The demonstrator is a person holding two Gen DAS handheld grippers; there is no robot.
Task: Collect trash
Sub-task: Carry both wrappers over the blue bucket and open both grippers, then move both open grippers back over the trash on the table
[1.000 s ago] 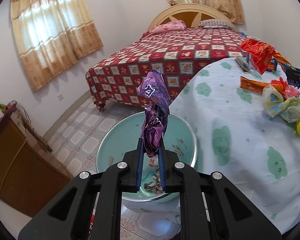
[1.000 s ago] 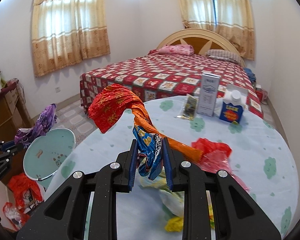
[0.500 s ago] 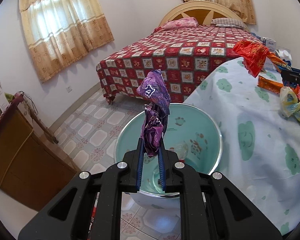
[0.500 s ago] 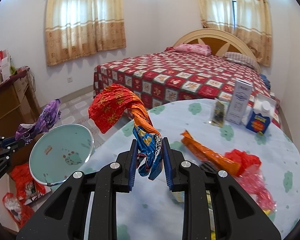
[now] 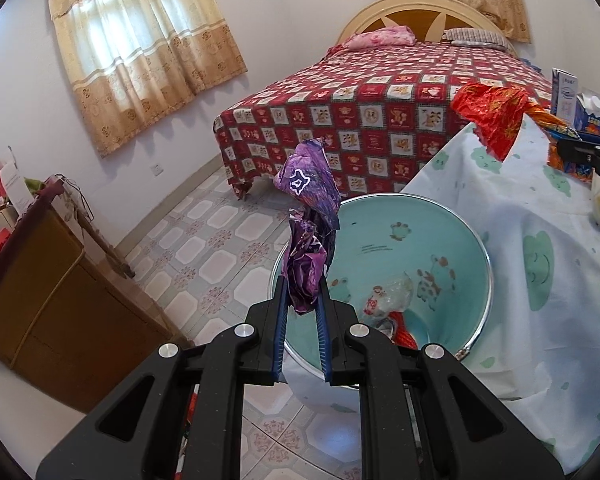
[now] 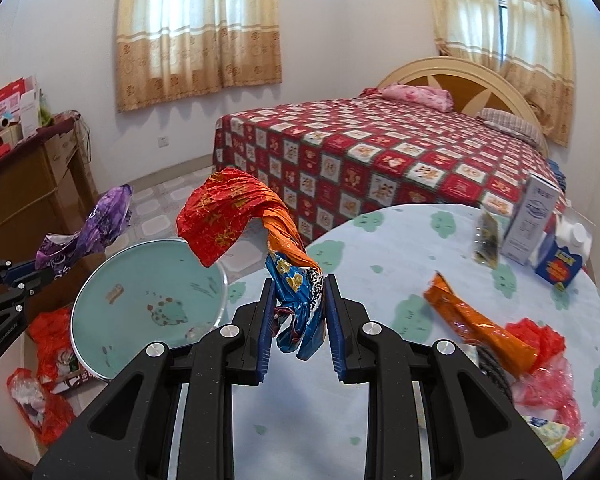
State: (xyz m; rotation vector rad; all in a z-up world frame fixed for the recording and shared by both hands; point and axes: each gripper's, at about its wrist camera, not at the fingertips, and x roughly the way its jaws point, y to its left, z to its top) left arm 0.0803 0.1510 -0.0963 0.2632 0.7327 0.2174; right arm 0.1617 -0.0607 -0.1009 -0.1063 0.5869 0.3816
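A purple wrapper (image 5: 306, 236) is pinched upright by the left gripper (image 5: 303, 312) above the teal bin (image 5: 452, 248). A red-orange wrapper (image 6: 260, 232) is clamped by the right gripper (image 6: 298, 316), with the bin lying ahead-left.

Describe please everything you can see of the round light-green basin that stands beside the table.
The round light-green basin has a shiny metal rim and pale cartoon animal prints inside. It stands open and upright on the tiled floor, close against the hanging edge of the white tablecloth with green prints. Some crumpled trash already lies at its bottom: a clear plastic piece and something red. The left gripper holds a crumpled purple foil wrapper above its near rim; nothing held touches the basin.
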